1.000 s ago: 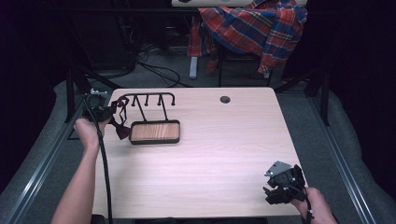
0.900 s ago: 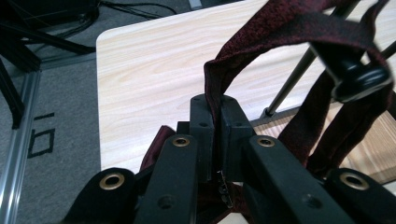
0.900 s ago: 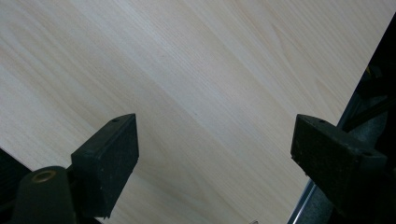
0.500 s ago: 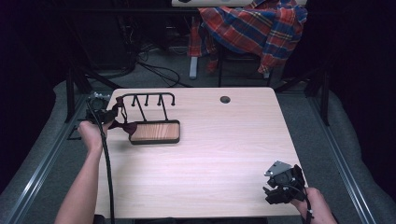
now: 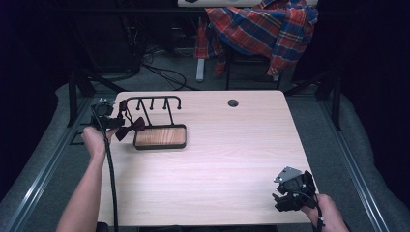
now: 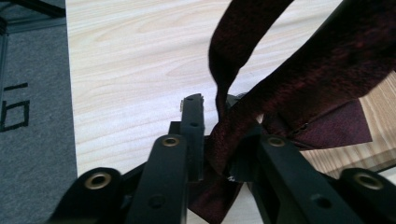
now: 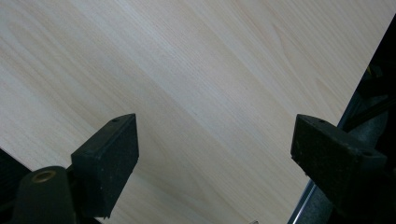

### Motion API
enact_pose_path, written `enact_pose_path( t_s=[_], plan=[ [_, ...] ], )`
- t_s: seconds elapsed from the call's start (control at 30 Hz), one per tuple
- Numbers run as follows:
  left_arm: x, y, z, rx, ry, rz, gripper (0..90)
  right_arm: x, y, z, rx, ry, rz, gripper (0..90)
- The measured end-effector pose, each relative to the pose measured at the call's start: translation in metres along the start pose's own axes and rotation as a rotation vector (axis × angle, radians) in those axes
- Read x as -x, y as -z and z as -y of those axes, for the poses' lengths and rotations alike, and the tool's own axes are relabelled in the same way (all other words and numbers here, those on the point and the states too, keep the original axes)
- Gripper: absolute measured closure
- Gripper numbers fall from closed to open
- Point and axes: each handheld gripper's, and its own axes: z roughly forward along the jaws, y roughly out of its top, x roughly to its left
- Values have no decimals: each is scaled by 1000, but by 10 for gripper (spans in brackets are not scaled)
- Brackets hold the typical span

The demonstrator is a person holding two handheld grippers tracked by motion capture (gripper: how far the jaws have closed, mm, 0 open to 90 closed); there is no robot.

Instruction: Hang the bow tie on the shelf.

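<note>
One dark red bow tie [image 6: 299, 88] is the thing in play, hanging off the left end of the black hook rack [image 5: 153, 103] near the table's [image 5: 217, 159] far left corner. Your left gripper [image 5: 110, 121] sits at the left edge with the tie's strap between its jaws; they've just been easing apart, so it's barely pinched. Your right gripper [image 5: 290, 193] hovers over the near right corner, jaws wide apart, holding nothing.

Dark maroon bow tie [image 6: 299, 88]
</note>
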Motion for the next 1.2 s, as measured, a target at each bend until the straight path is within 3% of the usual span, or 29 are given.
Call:
enact_pose_path(
  t_s=[0.33, 0.57, 0.83, 0.93, 1.03, 1.2],
  plan=[
    [-4, 7, 2, -8, 10, 8, 473, 0, 0, 0, 2, -4, -4, 148],
    [0, 18, 1, -1, -13, 19, 292, 0, 0, 0, 5, -7, -4, 148],
    [9, 41, 1, 10, -52, 38, 163, 0, 0, 0, 8, -6, -2, 149],
    [15, 52, 3, 16, -78, 46, 152, 0, 1, 0, 6, -5, 6, 148],
    [20, 64, 7, 53, -104, 27, 145, 0, 1, 0, 6, -4, 8, 148],
    [25, 78, 13, 69, -117, 35, 123, 0, 0, 0, 7, -3, 5, 148]
  ],
)
